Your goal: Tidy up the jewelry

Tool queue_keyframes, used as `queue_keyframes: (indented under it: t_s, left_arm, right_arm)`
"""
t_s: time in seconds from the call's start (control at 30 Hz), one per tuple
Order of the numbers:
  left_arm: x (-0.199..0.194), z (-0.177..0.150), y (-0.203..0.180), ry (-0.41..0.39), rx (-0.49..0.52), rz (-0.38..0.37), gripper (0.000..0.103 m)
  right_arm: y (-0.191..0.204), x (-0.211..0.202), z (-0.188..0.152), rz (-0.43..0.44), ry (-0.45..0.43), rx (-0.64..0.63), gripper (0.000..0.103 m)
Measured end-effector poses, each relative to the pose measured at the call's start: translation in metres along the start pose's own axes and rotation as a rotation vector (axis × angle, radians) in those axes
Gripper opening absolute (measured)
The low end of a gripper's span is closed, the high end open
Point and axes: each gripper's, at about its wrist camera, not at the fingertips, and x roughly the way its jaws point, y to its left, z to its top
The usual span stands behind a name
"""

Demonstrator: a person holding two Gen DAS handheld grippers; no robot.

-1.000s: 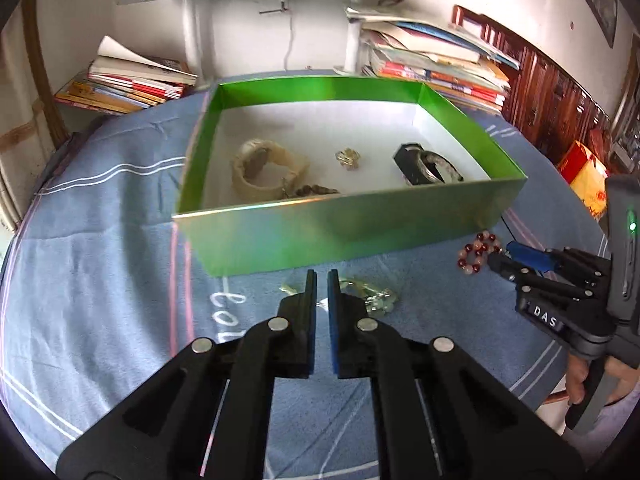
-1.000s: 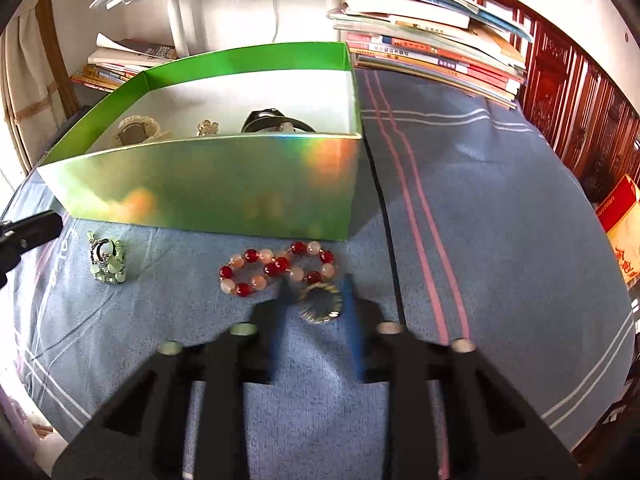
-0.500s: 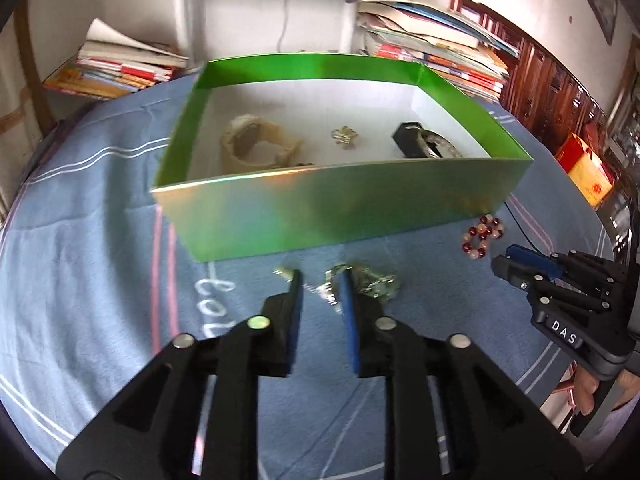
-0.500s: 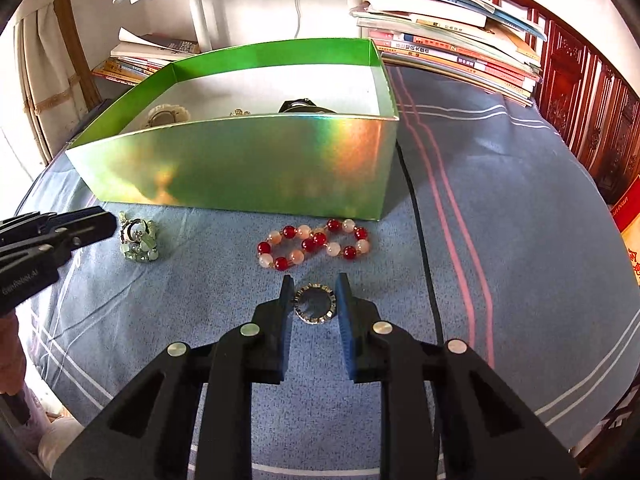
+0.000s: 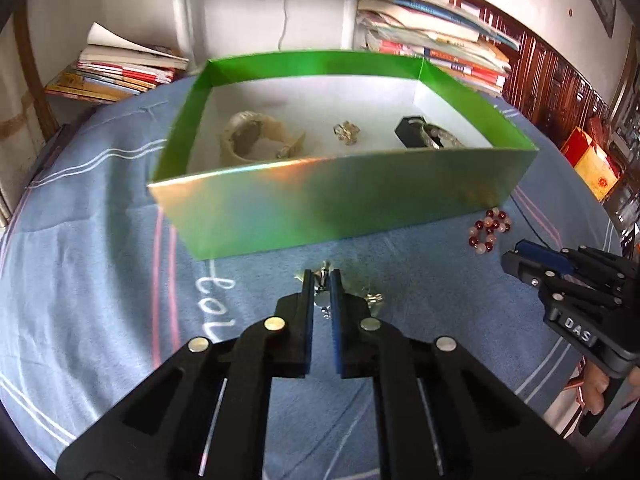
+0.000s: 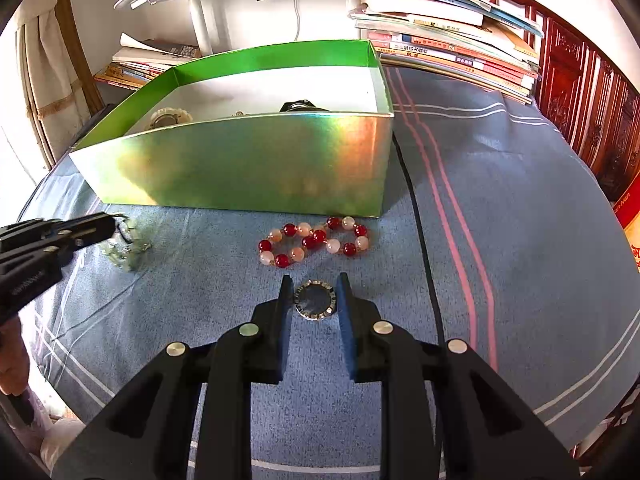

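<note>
My left claw [image 5: 321, 280] pinches the silver trinket [image 5: 326, 276]; I lift straight toward the box [image 5: 340, 208] ahead. My right claw [image 6: 314, 294], unclenched, straddles the ring [image 6: 314, 300]; I close squarely.

Surface covering: blue cloth [image 6: 500, 208] with pink and white stripes; white lettering, partly readable, shows in the left wrist view [image 5: 212, 304].
Cable: thin black cord [image 6: 420, 240] lies across the cloth, running past the right of the green box.
Book stack, right rear: books and magazines [image 6: 448, 44] piled flat, spines outward.
Book stack, left rear: lower pile [image 5: 120, 72], top item with pages curled up.
Wall: white, with a white post [image 5: 180, 20].
Furniture: dark red carved wooden panels [image 6: 592, 100] at right edge.
</note>
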Motion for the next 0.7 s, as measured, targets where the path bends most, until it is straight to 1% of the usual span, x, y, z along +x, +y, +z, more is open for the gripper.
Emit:
queue_keyframes:
  t_s: [0.13,0.27,0.33,0.37,0.4,0.43,0.5,0.53,0.57,0.6,0.67,0.7]
  left_arm:
    - [-0.028,-0.002,0.012,-0.062,-0.022,0.006,0.008]
    - [-0.047,0.001,0.022,-0.110,-0.028,-0.035,0.008]
    - [-0.043,0.003,0.029,-0.086,-0.050,-0.034,0.008]
    - [-0.043,0.003,0.033,-0.072,-0.071,-0.055,0.008]
    - [-0.045,0.003,0.034,-0.074,-0.076,-0.095,0.008]
    - [-0.045,0.004,0.033,-0.081,-0.065,-0.105,0.008]
    - [-0.039,0.005,0.032,-0.069,-0.047,-0.030,0.008]
    - [-0.033,0.005,0.036,-0.048,-0.065,-0.027,0.008]
    - [-0.030,0.004,0.039,-0.036,-0.081,-0.044,0.008]
    - [-0.030,0.002,0.042,-0.032,-0.090,-0.060,0.008]
    - [-0.033,0.000,0.042,-0.039,-0.090,-0.063,0.008]
    - [-0.036,-0.001,0.042,-0.041,-0.088,-0.077,0.008]
  right_arm:
    - [0.002,0.000,0.000,-0.006,0.000,0.000,0.022]
    - [0.002,-0.001,0.000,-0.007,0.001,0.000,0.023]
    - [0.002,0.000,0.000,-0.010,0.001,0.000,0.023]
    - [0.001,-0.001,0.000,-0.010,0.000,0.000,0.023]
    - [0.001,-0.001,-0.001,-0.008,-0.001,0.001,0.023]
    - [0.001,-0.001,-0.001,-0.006,-0.002,0.002,0.023]
    - [0.002,0.000,0.000,-0.008,0.000,0.004,0.023]
    - [0.002,0.000,0.000,-0.008,-0.001,0.004,0.023]
    - [0.001,-0.001,-0.001,-0.008,-0.003,0.004,0.023]
    - [0.001,0.000,-0.001,-0.006,-0.004,0.003,0.023]
    - [0.001,0.000,0.000,-0.005,-0.003,0.004,0.023]
    - [0.001,0.000,0.000,-0.008,-0.001,0.005,0.023]
